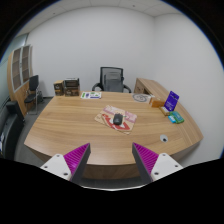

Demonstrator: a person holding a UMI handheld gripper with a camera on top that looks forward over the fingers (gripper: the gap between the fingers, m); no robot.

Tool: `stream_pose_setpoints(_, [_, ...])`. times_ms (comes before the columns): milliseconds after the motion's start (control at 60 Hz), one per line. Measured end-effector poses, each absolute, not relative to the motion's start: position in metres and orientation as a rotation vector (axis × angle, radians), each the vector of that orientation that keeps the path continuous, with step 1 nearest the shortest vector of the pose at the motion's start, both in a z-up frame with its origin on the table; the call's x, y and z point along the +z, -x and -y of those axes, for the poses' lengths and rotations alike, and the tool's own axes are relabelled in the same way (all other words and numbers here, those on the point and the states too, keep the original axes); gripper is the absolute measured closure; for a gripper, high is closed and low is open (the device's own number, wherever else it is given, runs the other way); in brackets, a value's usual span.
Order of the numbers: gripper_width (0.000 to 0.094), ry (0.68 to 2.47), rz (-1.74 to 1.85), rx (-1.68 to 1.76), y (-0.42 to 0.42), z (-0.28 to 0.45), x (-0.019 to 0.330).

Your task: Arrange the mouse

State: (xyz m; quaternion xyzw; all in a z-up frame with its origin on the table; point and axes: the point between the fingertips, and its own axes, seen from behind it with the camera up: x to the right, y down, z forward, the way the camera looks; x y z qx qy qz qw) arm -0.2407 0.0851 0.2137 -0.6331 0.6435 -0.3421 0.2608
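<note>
Fingers (110, 158) spread and empty; one mouse (117, 119) lies on, apparently, a single mat (113, 117), well beyond them.

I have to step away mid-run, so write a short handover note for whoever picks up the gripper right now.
Gripper: open, holding nothing, held back from the near edge of the wooden table.
Mouse: lies on the pink mat near the table's middle, well beyond the fingers.
Also on the table: a purple item and a teal item to the right, a small white object nearer the edge.
Done: nothing visible; the mouse is untouched.
Left: approach, grasp and arrange the mouse.
</note>
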Motion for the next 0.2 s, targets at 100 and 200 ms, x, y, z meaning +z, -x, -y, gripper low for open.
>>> stream_pose_setpoints(100, [0.0068,1.704,-1.722,-0.929,0.2432,-0.0853,0.2191])
stream_pose_setpoints(200, [0.0067,1.709,-1.706,-0.921,0.2461,-0.0868,0.2203])
